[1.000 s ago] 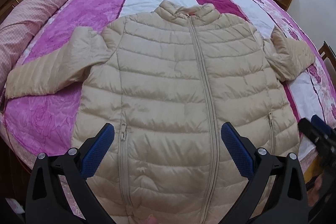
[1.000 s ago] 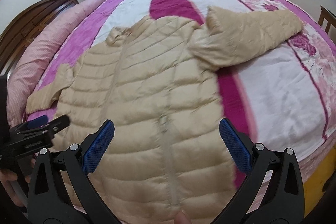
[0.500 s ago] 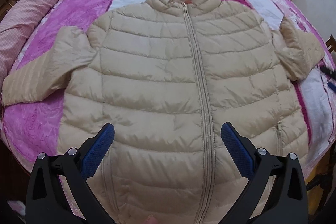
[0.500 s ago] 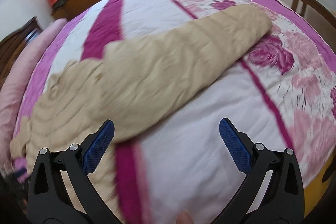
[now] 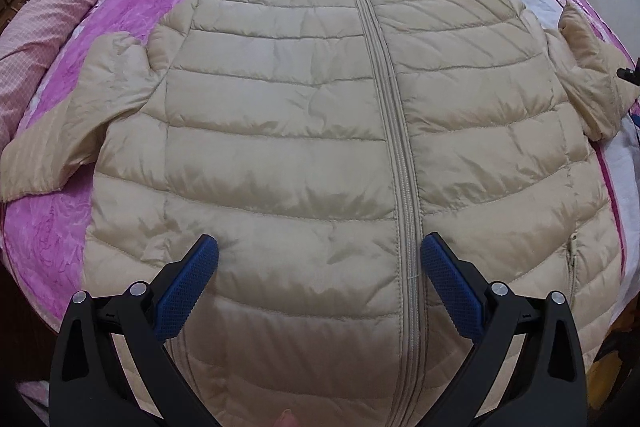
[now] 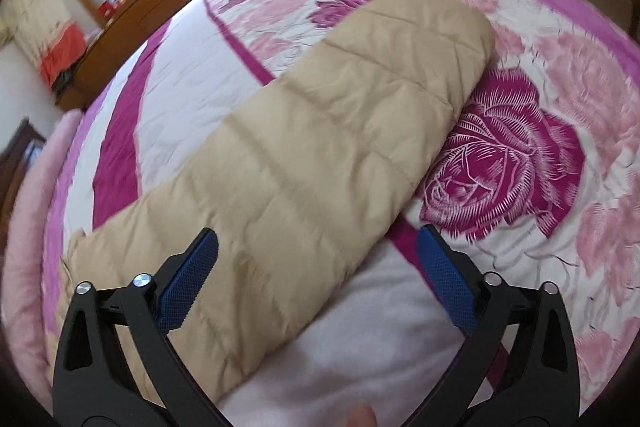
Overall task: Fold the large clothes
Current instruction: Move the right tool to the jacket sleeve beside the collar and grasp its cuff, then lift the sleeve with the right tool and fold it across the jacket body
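The right gripper (image 6: pixel 318 253) has swung over the beige quilted puffer jacket's (image 5: pixel 320 147) sleeve (image 6: pixel 304 163); the left gripper (image 5: pixel 320 257) hovers above its hem, both fingers spread wide, holding nothing.

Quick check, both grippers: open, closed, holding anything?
Left gripper: open, empty, above the jacket front.
Right gripper: open, empty, over the jacket's sleeve.

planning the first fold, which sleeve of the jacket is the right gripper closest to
The sleeve on the floral side of the bed, lying straight out just ahead of the open right gripper. The other sleeve lies on the plain purple stripe, far across the jacket.
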`<state>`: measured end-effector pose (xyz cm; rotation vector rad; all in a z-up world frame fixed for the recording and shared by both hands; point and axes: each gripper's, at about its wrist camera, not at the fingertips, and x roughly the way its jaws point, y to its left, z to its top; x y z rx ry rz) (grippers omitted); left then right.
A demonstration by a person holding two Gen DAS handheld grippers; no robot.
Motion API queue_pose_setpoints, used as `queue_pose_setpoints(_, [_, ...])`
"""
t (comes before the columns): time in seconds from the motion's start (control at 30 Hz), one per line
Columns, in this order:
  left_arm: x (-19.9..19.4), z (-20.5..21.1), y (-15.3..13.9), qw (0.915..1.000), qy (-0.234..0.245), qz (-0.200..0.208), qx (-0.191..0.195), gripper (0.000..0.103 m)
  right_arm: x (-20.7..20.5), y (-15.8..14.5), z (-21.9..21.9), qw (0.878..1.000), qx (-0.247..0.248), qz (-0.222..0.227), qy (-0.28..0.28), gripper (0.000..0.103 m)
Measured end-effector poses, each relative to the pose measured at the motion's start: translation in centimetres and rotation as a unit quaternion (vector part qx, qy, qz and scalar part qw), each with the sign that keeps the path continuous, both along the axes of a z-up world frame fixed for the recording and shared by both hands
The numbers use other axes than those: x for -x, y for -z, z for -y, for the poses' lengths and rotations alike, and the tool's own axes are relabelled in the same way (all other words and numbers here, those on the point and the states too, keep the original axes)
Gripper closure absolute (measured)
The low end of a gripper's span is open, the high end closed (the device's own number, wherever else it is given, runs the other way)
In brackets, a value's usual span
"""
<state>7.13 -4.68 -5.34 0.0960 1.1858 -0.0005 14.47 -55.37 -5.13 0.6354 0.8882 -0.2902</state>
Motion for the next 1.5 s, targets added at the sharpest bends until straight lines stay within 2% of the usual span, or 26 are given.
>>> queue_pose_setpoints(0.03, [0.0,0.1,0.1,1.0,0.001,0.0,-0.001,0.005,-0.2,0.2,0.3,1.0,-0.005,-0.002,0.005,0.013])
queue_pose_setpoints(0.1, [0.0,0.2,0.4,1.0,0.006,-0.001,-0.006,0.005,-0.5,0.6,0.7,1.0,-0.004,-0.011,0.013,0.024])
queue_pose_setpoints(0.17, [0.1,0.3,0.6,0.9999,0.006,0.001,-0.008,0.005,-0.8,0.7,0.9,1.0,0.0,-0.016,0.017,0.028])
queue_pose_setpoints(0.23, [0.1,0.3,0.9,1.0,0.004,0.003,-0.007,0.005,-0.8,0.6,0.7,1.0,0.005,-0.02,0.014,0.04])
queue_pose_setpoints(0.3, [0.2,0.4,1.3,0.9999,0.005,0.006,-0.009,0.005,-0.9,0.5,0.7,1.0,-0.001,-0.015,0.003,0.069])
queue_pose_setpoints(0.37, [0.2,0.5,1.4,0.9999,0.007,0.005,-0.009,0.004,-0.5,0.2,0.7,1.0,-0.018,-0.003,-0.002,0.088])
queue_pose_setpoints(0.43, [0.1,0.4,1.6,1.0,0.007,0.002,-0.004,0.004,0.1,-0.4,0.4,1.0,-0.023,0.012,-0.007,0.096])
queue_pose_setpoints(0.53, [-0.1,0.3,1.8,1.0,0.002,-0.005,0.005,0.004,0.9,-2.2,-0.7,0.999,0.002,0.032,-0.026,0.097])
queue_pose_setpoints(0.77, [-0.3,0.5,1.7,0.9999,0.013,0.001,0.0,0.004,5.0,-7.7,-4.1,0.993,0.012,0.095,-0.064,0.098])
queue_pose_setpoints(1.03, [0.0,0.3,0.6,0.9996,0.025,0.014,0.009,0.005,7.3,-13.9,-9.6,0.982,0.032,0.136,-0.124,0.098])
queue_pose_setpoints(1.1, [0.2,-0.2,-0.2,0.9996,0.021,0.021,-0.003,0.005,7.6,-15.1,-11.4,0.979,0.034,0.143,-0.14,0.098])
queue_pose_setpoints(1.23, [0.5,-1.9,-2.1,0.9985,0.013,0.052,-0.009,0.005,7.7,-17.3,-15.3,0.97,0.036,0.164,-0.174,0.098])
queue_pose_setpoints(1.5, [0.1,-6.4,-4.4,0.9971,-0.024,0.072,0.0,0.005,6.9,-19.8,-22.2,0.954,0.032,0.182,-0.234,0.098])
